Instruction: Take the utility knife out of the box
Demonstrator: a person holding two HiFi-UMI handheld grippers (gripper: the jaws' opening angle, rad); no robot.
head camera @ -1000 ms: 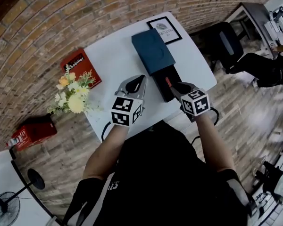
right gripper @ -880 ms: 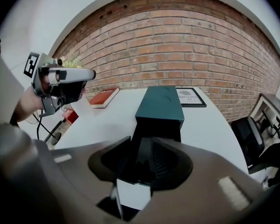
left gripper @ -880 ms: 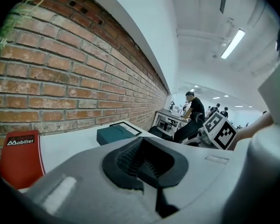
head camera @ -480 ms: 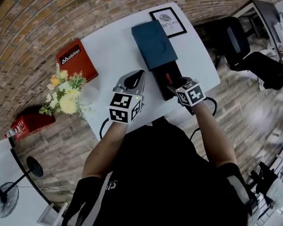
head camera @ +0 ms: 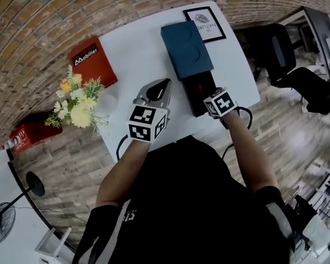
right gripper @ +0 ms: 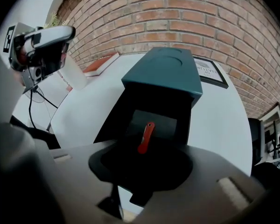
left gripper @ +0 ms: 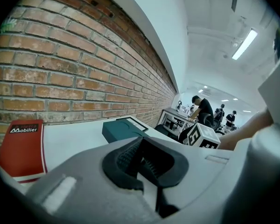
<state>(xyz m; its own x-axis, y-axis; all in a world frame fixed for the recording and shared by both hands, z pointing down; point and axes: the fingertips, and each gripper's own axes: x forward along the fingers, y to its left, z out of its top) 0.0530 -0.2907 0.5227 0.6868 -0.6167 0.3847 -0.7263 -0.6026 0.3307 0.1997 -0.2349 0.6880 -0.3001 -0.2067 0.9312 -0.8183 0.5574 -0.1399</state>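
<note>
The teal box (head camera: 186, 49) lies on the white table (head camera: 132, 54), its black tray (head camera: 201, 92) pulled out toward me. A red utility knife (right gripper: 146, 135) lies in the tray (right gripper: 130, 125). My right gripper (head camera: 213, 104) points steeply down into the tray, and the knife's near end sits right at its jaws (right gripper: 141, 164). Those jaws have just been closing. They still look apart, though the fingers are hard to make out against the dark tray. My left gripper (head camera: 164, 84) hovers left of the tray, shut and empty (left gripper: 142, 158).
A red box (head camera: 92, 62) and a flower bunch (head camera: 77, 100) sit at the table's left edge. A framed picture (head camera: 204, 23) lies beyond the teal box. Cables hang off the near edge (head camera: 121, 147). Office chairs (head camera: 275, 54) stand to the right.
My right gripper has dropped down onto the black tray, so its cube now covers the tray's near end. The left gripper has hardly moved.
</note>
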